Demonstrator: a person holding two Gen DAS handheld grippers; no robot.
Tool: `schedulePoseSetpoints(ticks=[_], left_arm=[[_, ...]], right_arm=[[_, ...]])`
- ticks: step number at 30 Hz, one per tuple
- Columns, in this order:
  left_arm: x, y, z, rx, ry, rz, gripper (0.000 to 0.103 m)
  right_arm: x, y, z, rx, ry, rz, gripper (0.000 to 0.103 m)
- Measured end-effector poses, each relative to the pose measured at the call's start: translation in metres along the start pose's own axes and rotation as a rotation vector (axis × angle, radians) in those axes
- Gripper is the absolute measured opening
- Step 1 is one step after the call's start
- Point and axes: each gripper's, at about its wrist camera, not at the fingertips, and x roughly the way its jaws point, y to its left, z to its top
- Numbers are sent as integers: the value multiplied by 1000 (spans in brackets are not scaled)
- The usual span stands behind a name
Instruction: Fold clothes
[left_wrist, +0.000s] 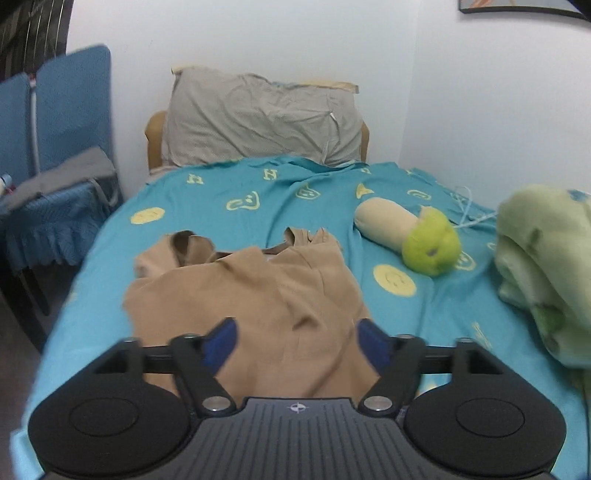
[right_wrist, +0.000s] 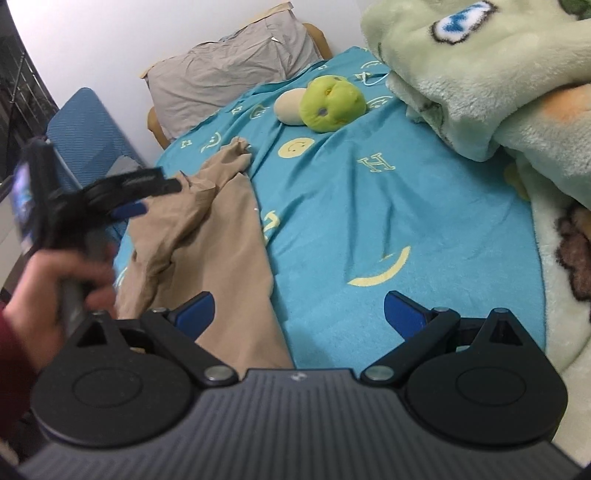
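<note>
A tan garment (left_wrist: 258, 295) lies crumpled on the teal bedsheet (left_wrist: 221, 199), its neck end toward the pillow. My left gripper (left_wrist: 297, 338) is open and empty, hovering over the garment's near end. In the right wrist view the garment (right_wrist: 210, 236) lies left of centre. My right gripper (right_wrist: 299, 312) is open and empty above the garment's right edge and the sheet (right_wrist: 369, 206). The left gripper (right_wrist: 147, 195) shows there too, blurred, held by a hand above the garment's left side.
A grey pillow (left_wrist: 258, 118) leans on the headboard. A green and cream plush toy (left_wrist: 413, 236) lies on the sheet to the right. A folded light green fleece blanket (left_wrist: 546, 266) fills the right side. A blue chair (left_wrist: 55, 147) with cloth stands left of the bed.
</note>
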Motion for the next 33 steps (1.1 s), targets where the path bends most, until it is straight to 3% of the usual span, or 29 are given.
schedulePoseSetpoints(ticks=[7, 12, 14, 18, 22, 28, 33], left_arm=[[-142, 1, -33, -16, -22, 47, 88], [-224, -4, -63, -57, -108, 77, 96], [-235, -3, -71, -68, -113, 76, 97], [-248, 2, -74, -62, -128, 66, 97], [-244, 12, -78, -85, -137, 69, 97], [-228, 39, -79, -124, -109, 77, 97], [-205, 80, -79, -286, -75, 42, 97]], right_arm=[[-14, 2, 2, 34, -30, 114, 99], [-34, 10, -1, 44, -19, 223, 87], [-41, 17, -2, 35, -11, 254, 78], [-45, 39, 8, -24, 7, 303, 78], [-29, 75, 39, -126, -37, 337, 78], [75, 127, 89, -196, -15, 328, 71], [163, 160, 107, -292, -30, 259, 70]])
